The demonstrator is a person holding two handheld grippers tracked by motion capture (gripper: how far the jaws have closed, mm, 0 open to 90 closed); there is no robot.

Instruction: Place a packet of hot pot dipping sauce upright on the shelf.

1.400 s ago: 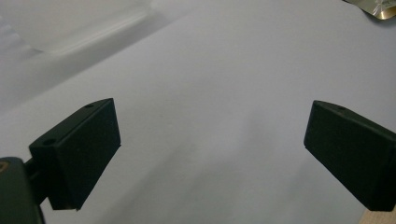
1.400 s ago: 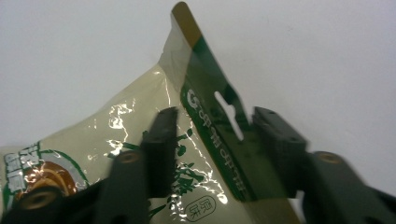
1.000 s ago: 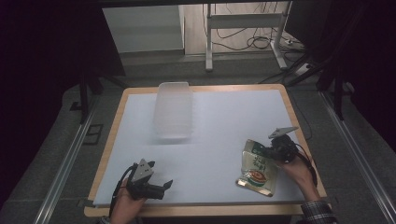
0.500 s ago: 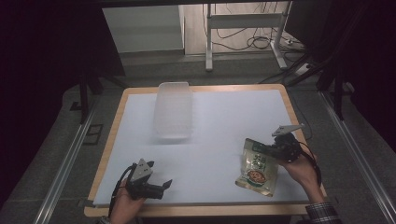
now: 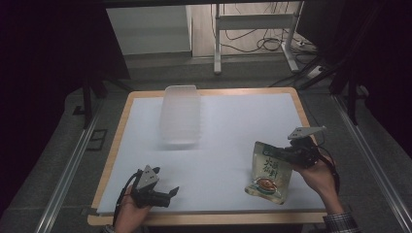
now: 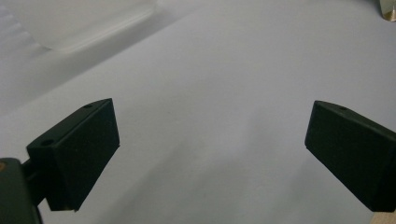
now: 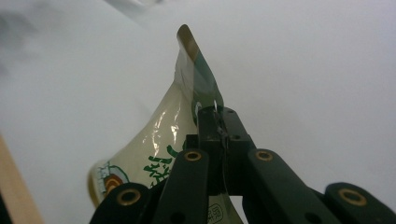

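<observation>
A clear food pouch (image 5: pixel 268 171) with green print and a red-orange picture hangs tilted over the white mat (image 5: pixel 233 121) at the front right. My right gripper (image 5: pixel 285 154) is shut on its top edge. In the right gripper view the jaws pinch the pouch's (image 7: pixel 154 149) green seal strip, and my right gripper (image 7: pixel 215 120) points along it. My left gripper (image 5: pixel 171 192) rests open near the front left edge. Its black jaws stand wide apart over bare mat in the left gripper view, with the left gripper (image 6: pixel 210 149) holding nothing.
A translucent plastic container (image 5: pixel 180 114) lies on the mat at the back, left of centre. The wooden table edge (image 5: pixel 209 219) frames the mat. Metal rails (image 5: pixel 63 174) run along both sides, and a desk frame with cables stands behind.
My right gripper has lifted the pouch's top edge and drawn it slightly right and back, so the pouch now hangs more upright. The left gripper has stayed put.
</observation>
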